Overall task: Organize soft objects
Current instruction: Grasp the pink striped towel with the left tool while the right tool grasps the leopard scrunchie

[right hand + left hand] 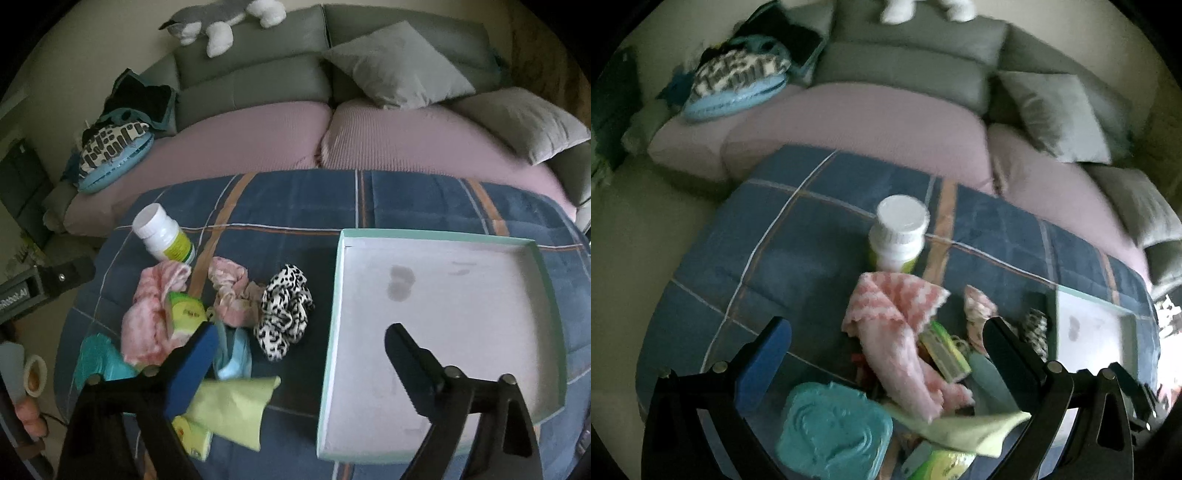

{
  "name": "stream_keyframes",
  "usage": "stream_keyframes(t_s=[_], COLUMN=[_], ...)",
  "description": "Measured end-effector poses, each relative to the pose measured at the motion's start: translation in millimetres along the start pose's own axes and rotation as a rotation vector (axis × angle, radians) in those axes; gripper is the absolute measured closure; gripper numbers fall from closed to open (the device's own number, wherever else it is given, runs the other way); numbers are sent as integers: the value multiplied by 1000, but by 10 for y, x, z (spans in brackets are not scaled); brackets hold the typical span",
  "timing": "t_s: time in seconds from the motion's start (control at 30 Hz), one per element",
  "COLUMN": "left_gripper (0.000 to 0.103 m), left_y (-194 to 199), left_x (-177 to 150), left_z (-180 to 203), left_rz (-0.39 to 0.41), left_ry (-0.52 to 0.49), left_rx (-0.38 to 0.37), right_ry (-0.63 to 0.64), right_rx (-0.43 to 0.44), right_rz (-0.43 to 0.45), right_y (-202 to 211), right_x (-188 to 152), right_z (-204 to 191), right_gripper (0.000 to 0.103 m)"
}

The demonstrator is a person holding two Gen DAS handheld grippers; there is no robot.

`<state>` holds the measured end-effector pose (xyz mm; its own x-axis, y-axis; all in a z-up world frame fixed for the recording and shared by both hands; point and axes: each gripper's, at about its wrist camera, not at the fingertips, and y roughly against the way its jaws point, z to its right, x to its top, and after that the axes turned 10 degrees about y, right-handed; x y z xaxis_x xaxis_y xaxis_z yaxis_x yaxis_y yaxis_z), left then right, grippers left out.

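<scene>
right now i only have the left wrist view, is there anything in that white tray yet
Observer: No. The right wrist view shows the whole tray, and it holds nothing, only a few faint stains.
Operator: ok, what's half hidden just left of it
Observer: A black-and-white spotted scrunchie, lying on the blanket beside a pink scrunchie.
Operator: anything held on the right side
Observer: No. The right gripper is open, with nothing between its fingers; one finger is over the tray.
</scene>
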<state>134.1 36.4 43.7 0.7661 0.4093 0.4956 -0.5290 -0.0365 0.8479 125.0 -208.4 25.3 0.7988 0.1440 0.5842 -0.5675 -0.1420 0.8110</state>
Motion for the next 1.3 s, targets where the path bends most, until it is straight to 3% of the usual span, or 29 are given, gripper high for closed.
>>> stream_keyframes(t_s=[0.23, 0.43, 0.6, 0.73, 0.83, 1.0, 1.03, 1.3], left_gripper=[0, 0, 2, 19, 22, 41, 46, 68], left_y=[-439, -649, -802, -923, -945, -978, -992, -940], left_x=[43, 1, -38, -70, -76, -95, -102, -136], left_z=[-1, 22, 45, 18, 6, -42, -52, -98], left_rz=[-88, -106, -118, -148, -146, -158, -162, -161], left_ry=[84, 115, 117, 130, 139, 155, 158, 181], left_rx=[48, 99, 110, 102, 93, 73, 67, 29], right_ry=[6, 32, 53, 49, 47, 39, 42, 38], right_rx=[20, 59, 67, 79, 68, 75, 77, 89], right_rz=[-43, -76, -93, -110, -123, -129, -127, -109], right_y=[-287, -478, -596, -674, -729, -770, -768, -736], right_x=[73, 43, 7, -11, -30, -50, -53, -55], right_z=[-34, -108, -148, -139, -135, -124, -130, -112], right_gripper=[24, 42, 43, 50, 51, 58, 64, 77])
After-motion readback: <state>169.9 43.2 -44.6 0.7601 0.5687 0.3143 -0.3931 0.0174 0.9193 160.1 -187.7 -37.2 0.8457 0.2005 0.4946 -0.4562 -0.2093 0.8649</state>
